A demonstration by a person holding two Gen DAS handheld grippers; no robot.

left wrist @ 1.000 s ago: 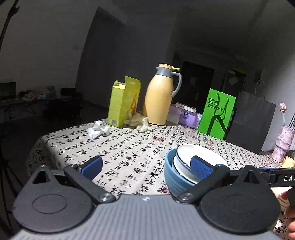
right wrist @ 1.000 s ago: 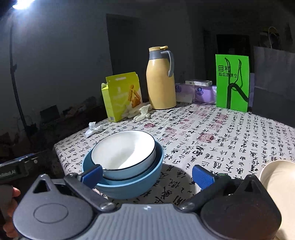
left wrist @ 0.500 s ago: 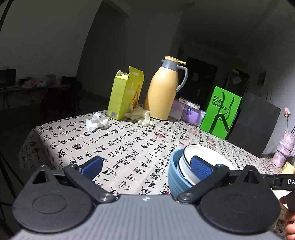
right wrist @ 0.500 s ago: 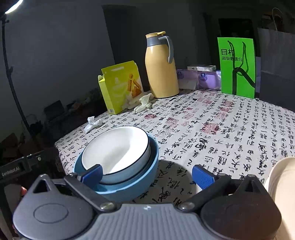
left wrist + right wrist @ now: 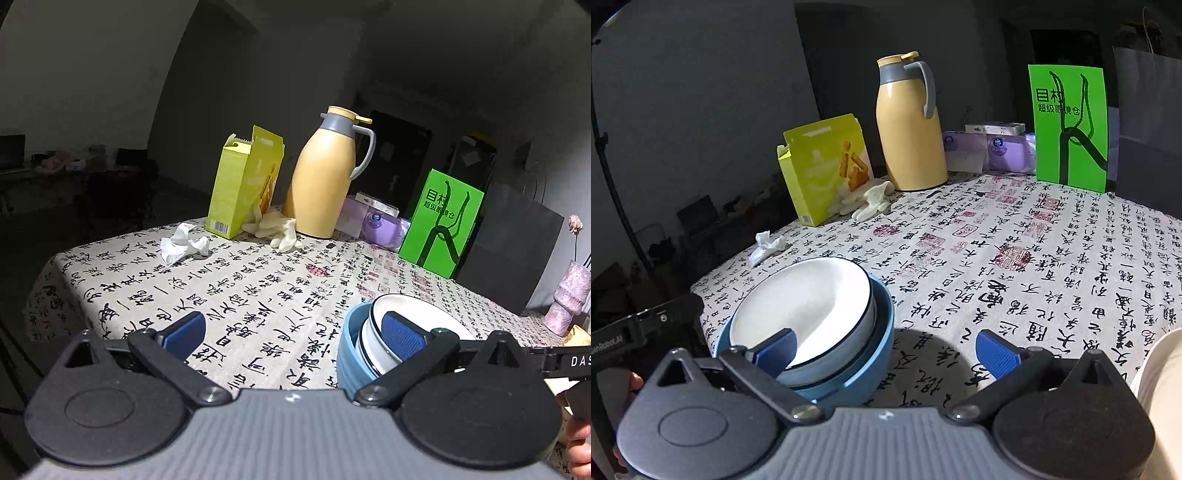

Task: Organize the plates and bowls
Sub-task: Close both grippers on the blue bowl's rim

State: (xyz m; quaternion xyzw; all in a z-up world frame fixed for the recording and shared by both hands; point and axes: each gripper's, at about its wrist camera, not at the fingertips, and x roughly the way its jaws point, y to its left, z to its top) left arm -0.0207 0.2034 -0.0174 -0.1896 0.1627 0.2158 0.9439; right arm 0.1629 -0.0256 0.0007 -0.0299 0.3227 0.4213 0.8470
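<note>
Both grippers low at the table's near edge, jaws spread, holding nothing.

Left gripper (image 5: 291,332) and right gripper (image 5: 884,345) flank the stack: glossy white bowl (image 5: 805,299) nested in ribbed blue bowl (image 5: 849,373), near edge. Cream plate (image 5: 1160,373) at right edge. Far edge: smooth yellow jug (image 5: 908,125), yellow carton (image 5: 825,166), green bag (image 5: 1069,125). Crumpled tissue (image 5: 183,243) at left. Calligraphy tablecloth (image 5: 1015,258).

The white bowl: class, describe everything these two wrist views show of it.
The white bowl looks like glazed ceramic, with a thin dark rim line and an empty, glossy inside. It sits nested in the larger blue bowl, tilted rather than level, on the calligraphy-print tablecloth. Whether either open gripper touches it cannot be told.
</note>
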